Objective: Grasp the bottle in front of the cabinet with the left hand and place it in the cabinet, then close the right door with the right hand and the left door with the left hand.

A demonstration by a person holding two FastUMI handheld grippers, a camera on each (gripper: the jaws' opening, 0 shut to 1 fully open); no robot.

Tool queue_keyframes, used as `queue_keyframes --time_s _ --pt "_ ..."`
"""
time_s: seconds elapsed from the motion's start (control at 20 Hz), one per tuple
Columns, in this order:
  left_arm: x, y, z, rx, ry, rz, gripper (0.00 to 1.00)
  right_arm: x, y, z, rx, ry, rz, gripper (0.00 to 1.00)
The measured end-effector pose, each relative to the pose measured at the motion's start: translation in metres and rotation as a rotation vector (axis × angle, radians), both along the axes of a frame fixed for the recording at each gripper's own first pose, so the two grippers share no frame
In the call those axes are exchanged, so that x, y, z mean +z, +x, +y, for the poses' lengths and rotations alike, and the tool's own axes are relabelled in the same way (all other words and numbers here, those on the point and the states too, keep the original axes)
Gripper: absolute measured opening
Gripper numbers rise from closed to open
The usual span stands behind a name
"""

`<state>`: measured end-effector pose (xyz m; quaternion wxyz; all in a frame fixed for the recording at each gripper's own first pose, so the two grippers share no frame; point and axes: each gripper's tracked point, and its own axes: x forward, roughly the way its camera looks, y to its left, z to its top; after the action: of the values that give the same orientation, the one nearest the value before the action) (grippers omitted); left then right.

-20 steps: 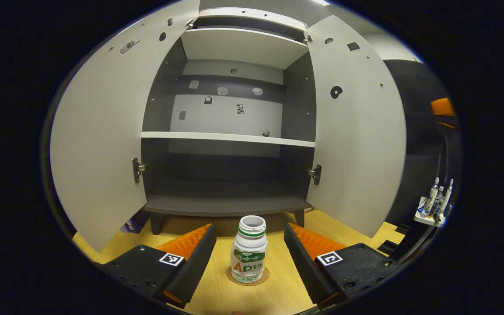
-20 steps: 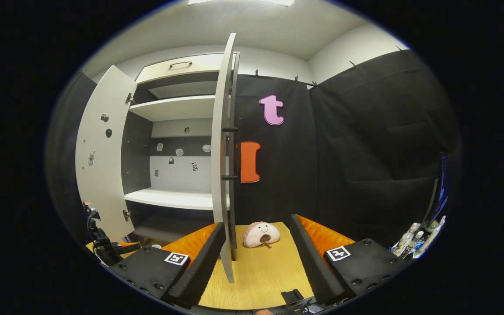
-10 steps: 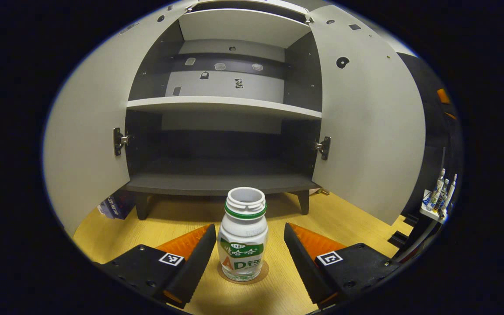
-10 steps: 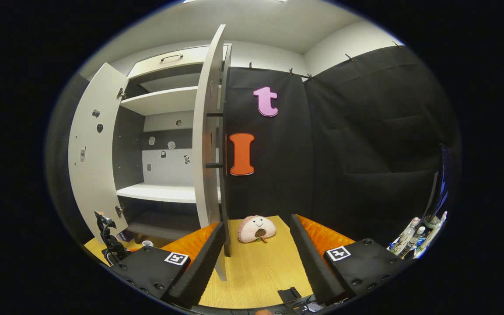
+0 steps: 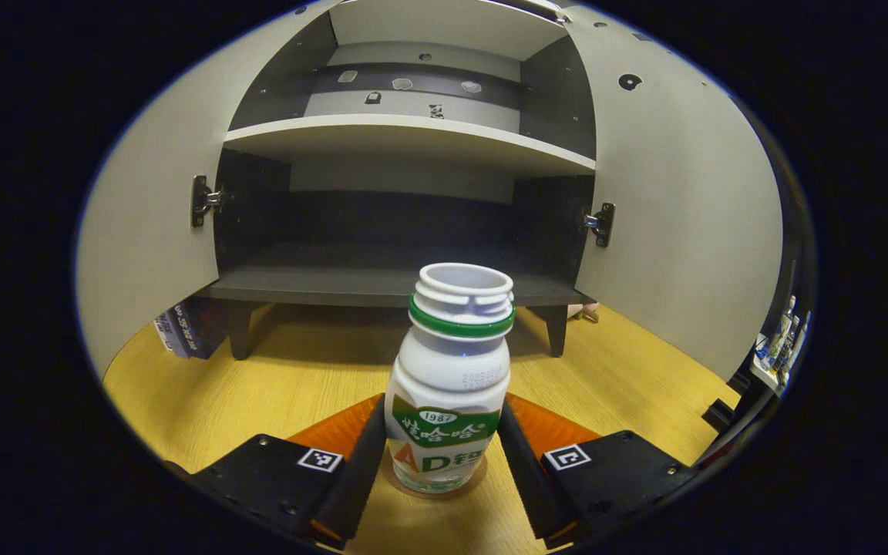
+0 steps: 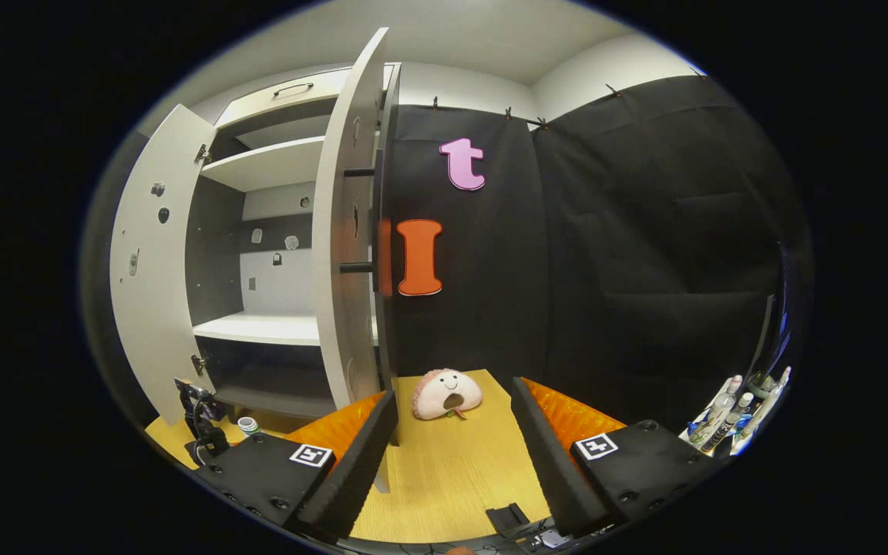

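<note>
Left gripper [image 5: 442,455] fingers clamp the uncapped drink bottle [image 5: 449,385] at lower center before the open cabinet [image 5: 405,146]; right gripper [image 6: 453,455] fingers spread over tabletop [image 6: 452,478].

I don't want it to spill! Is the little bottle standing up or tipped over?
Standing up. The small white plastic bottle with the green ring sits upright on the wooden table, open mouth upward.

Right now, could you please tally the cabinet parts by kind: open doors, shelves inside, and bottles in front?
Open doors: 2, the left door and the right door
Shelves: 3
Bottles: 1, the bottle between the left gripper's fingers
Total: 6
</note>
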<state>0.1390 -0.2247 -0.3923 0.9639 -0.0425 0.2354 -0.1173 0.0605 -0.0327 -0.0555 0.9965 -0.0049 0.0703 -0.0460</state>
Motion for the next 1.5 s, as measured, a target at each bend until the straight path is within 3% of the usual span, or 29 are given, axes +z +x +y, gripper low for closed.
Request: queue_keyframes --time_s 0.4,0.65,1.2,1.5 --pt "0.047 0.008 0.013 -0.018 0.051 -0.056 0.78 0.0 -0.005 -0.002 0.006 0.013 -0.002 0.98" --pt "0.107 0.019 0.018 -0.043 0.045 -0.111 0.78 0.003 -0.016 -0.002 0.017 0.015 -0.014 0.98" --pt "0.241 0.076 0.049 -0.015 0.093 -0.259 0.78 0.005 -0.02 0.001 0.056 0.028 -0.009 0.98" --pt "0.294 0.109 0.042 -0.03 0.035 -0.264 0.78 -0.002 -0.014 0.002 0.058 0.025 -0.001 0.98"
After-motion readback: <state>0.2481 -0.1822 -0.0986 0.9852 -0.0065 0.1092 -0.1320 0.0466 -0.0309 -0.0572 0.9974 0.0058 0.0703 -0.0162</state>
